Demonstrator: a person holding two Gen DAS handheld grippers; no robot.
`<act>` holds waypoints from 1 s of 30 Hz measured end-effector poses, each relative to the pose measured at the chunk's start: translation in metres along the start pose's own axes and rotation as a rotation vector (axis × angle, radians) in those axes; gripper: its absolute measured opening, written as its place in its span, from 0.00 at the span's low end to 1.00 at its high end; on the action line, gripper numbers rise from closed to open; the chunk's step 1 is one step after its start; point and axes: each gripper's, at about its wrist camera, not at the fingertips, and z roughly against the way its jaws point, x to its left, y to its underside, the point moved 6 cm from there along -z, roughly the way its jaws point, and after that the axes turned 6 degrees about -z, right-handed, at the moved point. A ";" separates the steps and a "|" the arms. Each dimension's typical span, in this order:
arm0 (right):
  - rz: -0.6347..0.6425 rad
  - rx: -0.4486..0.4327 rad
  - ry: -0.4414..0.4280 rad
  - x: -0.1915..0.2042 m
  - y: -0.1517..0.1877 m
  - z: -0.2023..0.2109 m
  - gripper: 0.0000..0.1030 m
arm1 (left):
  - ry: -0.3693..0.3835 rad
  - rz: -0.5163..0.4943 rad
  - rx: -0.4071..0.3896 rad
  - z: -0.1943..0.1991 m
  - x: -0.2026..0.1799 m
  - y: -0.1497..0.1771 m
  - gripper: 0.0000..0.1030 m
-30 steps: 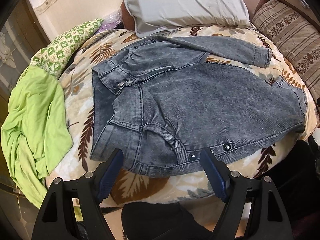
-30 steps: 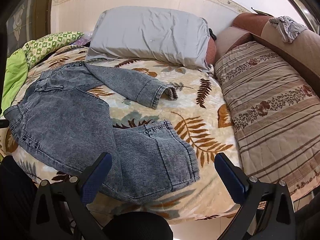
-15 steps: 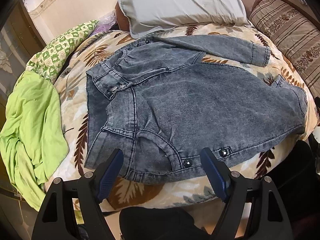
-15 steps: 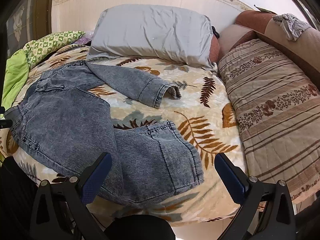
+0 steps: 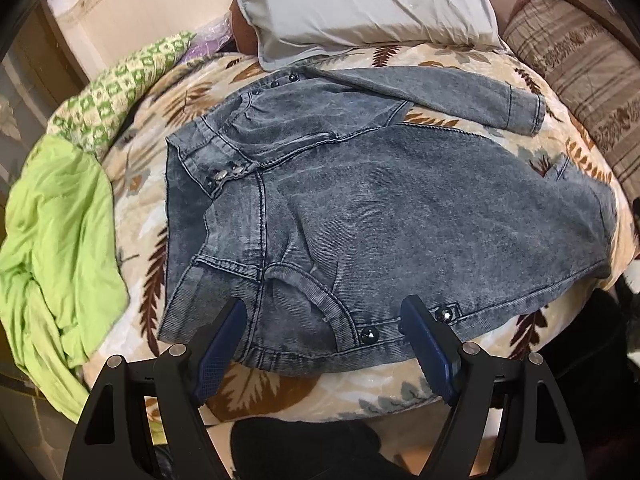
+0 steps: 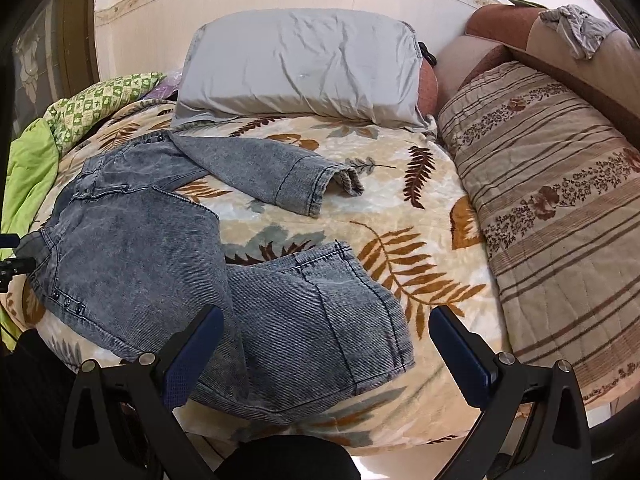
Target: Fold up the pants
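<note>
Grey washed denim pants [image 5: 400,200] lie spread on the leaf-patterned blanket [image 5: 132,264], waistband to the left, legs to the right. My left gripper [image 5: 324,316] is open, its jaws on either side of the waistband's near corner, just above the fabric. In the right wrist view the pants [image 6: 132,248] lie with one leg end [image 6: 320,328] near the bed's front edge and the other leg [image 6: 280,172] angled towards the pillow. My right gripper [image 6: 326,332] is open over the near leg end, holding nothing.
A grey pillow [image 6: 300,68] lies at the head of the bed. A green cloth [image 5: 52,248] and a green patterned quilt [image 5: 120,88] lie at the left. A striped cushion [image 6: 552,184] borders the right side. The blanket [image 6: 420,248] drops off at the front.
Both grippers have moved a little closer to the pants. The pants have not moved. Both grippers stay open.
</note>
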 end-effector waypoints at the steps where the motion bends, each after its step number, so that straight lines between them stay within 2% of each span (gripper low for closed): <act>1: -0.017 0.005 -0.010 -0.005 -0.001 -0.001 1.00 | 0.012 0.019 0.006 -0.001 0.005 -0.001 0.77; 6: -0.126 0.011 -0.001 -0.048 -0.012 -0.013 1.00 | 0.044 0.148 0.033 -0.002 0.050 -0.005 0.77; 9: -0.184 0.046 -0.026 -0.070 -0.018 -0.034 1.00 | 0.067 0.298 0.059 -0.005 0.092 0.000 0.77; 14: -0.195 0.139 -0.076 -0.070 -0.017 -0.078 1.00 | 0.162 0.532 0.126 -0.024 0.138 0.022 0.77; 15: -0.184 0.156 -0.074 -0.068 -0.018 -0.088 1.00 | 0.185 0.569 0.140 -0.029 0.143 0.029 0.77; 20: -0.176 0.221 -0.105 -0.060 -0.023 -0.120 1.00 | 0.264 0.631 0.187 -0.059 0.148 0.040 0.76; 24: -0.119 0.276 -0.138 -0.040 -0.023 -0.144 0.99 | 0.446 0.717 0.192 -0.086 0.135 0.037 0.76; 25: -0.101 0.286 -0.143 -0.035 -0.022 -0.149 0.95 | 0.494 0.740 0.194 -0.093 0.131 0.036 0.76; 27: -0.061 0.308 -0.178 -0.023 -0.019 -0.156 0.79 | 0.562 0.782 0.208 -0.107 0.125 0.037 0.74; 28: -0.042 0.302 -0.180 -0.020 -0.018 -0.155 0.66 | 0.564 0.792 0.210 -0.114 0.124 0.038 0.65; 29: -0.022 0.286 -0.177 -0.017 -0.019 -0.154 0.49 | 0.554 0.790 0.210 -0.117 0.123 0.038 0.49; 30: -0.012 0.274 -0.188 -0.016 -0.020 -0.151 0.37 | 0.521 0.776 0.208 -0.121 0.124 0.039 0.43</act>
